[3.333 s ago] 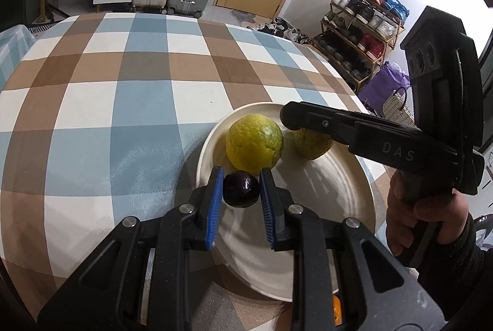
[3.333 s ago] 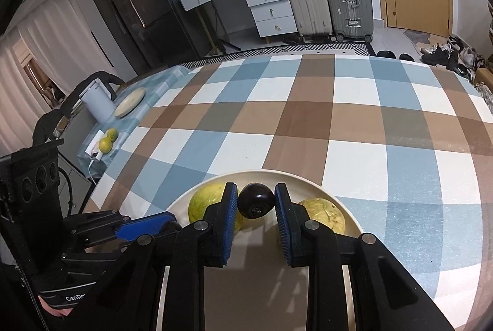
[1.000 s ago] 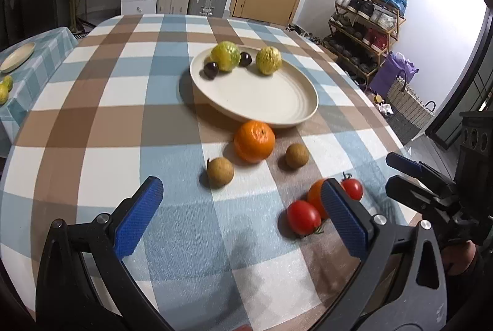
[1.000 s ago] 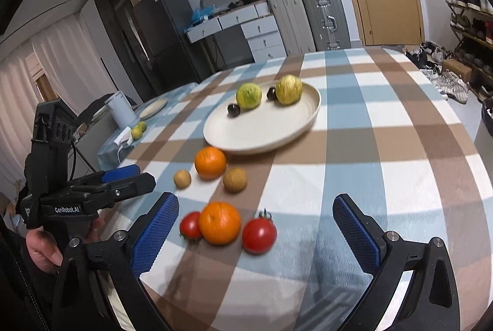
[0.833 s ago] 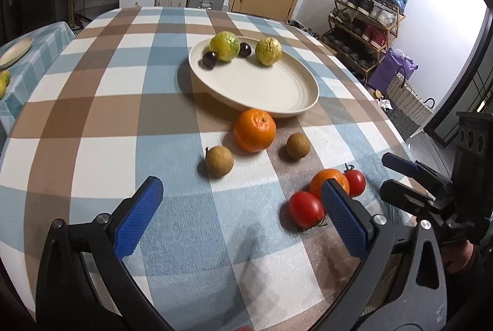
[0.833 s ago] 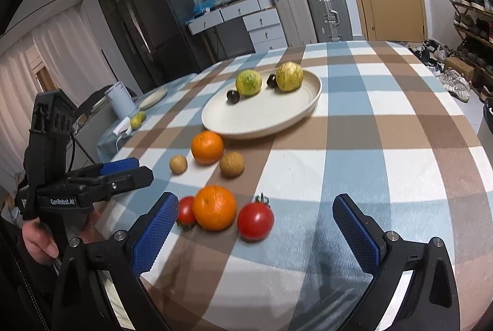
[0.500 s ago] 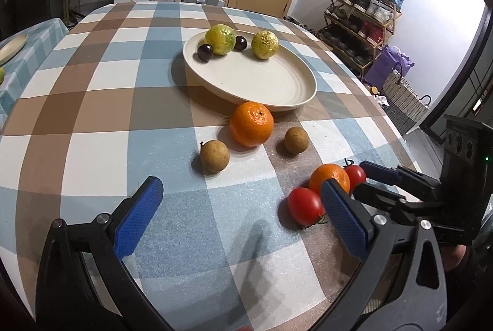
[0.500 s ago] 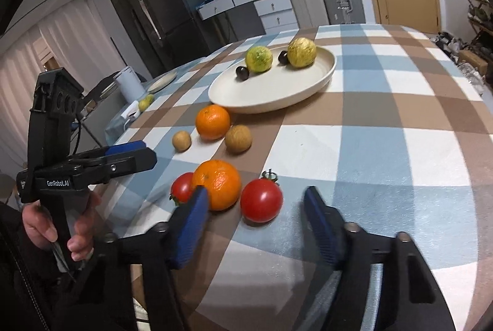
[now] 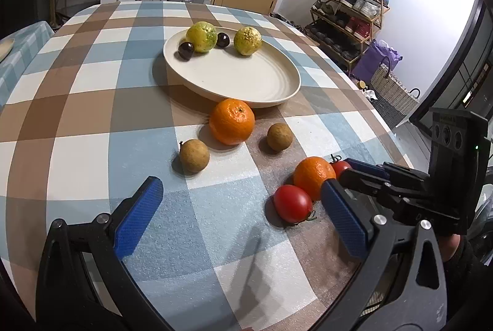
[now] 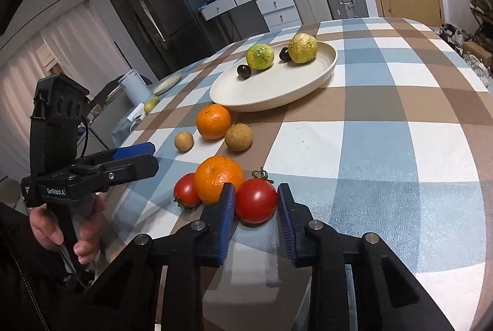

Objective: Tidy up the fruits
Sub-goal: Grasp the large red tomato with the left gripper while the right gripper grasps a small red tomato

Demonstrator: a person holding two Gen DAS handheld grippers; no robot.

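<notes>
Checked tablecloth (image 10: pixel 385 146) bears scattered fruit; right gripper (image 10: pixel 255 207) has just closed on a tomato (image 10: pixel 255 200) near the plate (image 10: pixel 271 96); left gripper (image 9: pixel 237 214) gapes. Next: lift it platewards.

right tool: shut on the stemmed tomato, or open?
Shut on it. The right tool has just been closing, and both blue pads now sit against the sides of the round red tomato with the green stem, which rests on the checked tablecloth.

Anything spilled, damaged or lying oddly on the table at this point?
Nothing stands out. The plate sits flat, with two yellow-green fruits and two dark ones at its far edge. The loose fruit looks whole and nothing is spilled. The right gripper has just been closing and now clamps a tomato on the cloth; the left gripper is open.
</notes>
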